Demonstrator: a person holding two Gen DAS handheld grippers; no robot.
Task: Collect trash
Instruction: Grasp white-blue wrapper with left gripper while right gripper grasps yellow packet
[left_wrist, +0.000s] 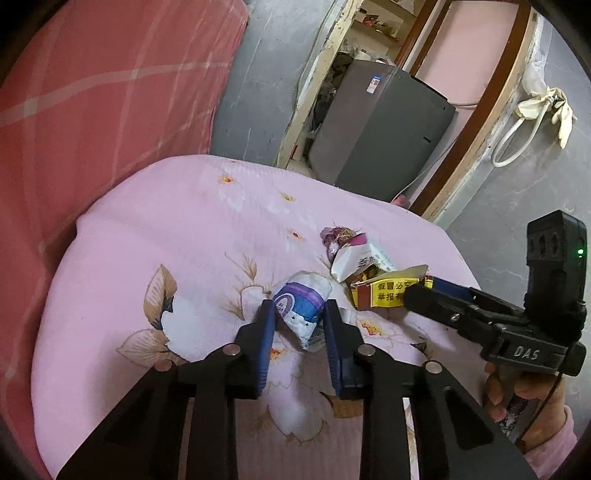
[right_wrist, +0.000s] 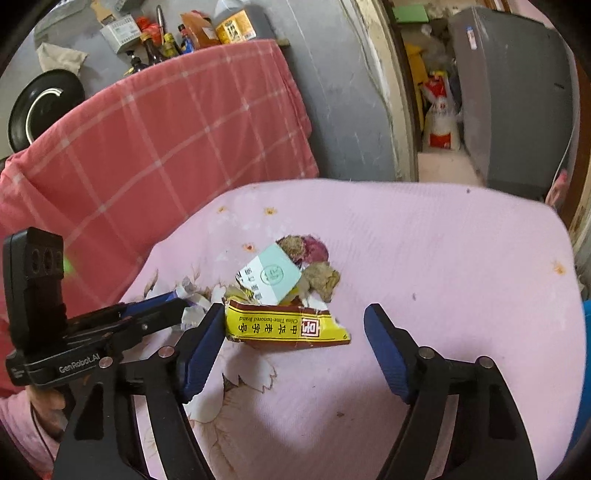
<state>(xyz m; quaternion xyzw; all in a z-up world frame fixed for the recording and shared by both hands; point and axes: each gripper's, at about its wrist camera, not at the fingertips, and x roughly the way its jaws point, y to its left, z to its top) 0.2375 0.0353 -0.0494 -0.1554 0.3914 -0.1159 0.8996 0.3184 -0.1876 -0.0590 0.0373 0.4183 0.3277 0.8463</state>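
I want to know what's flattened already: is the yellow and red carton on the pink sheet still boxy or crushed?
Crushed. The yellow and red carton lies flat on the pink sheet, its edges torn and ragged.

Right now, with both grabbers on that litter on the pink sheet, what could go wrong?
1. The left gripper pinches only the crumpled wrapper; the soft paper could slip or tear when lifted.
2. The right gripper is open around the yellow packet, which is torn, so bits might spill out.
3. The card and brown scraps lie against the packet and may scatter across the sheet.
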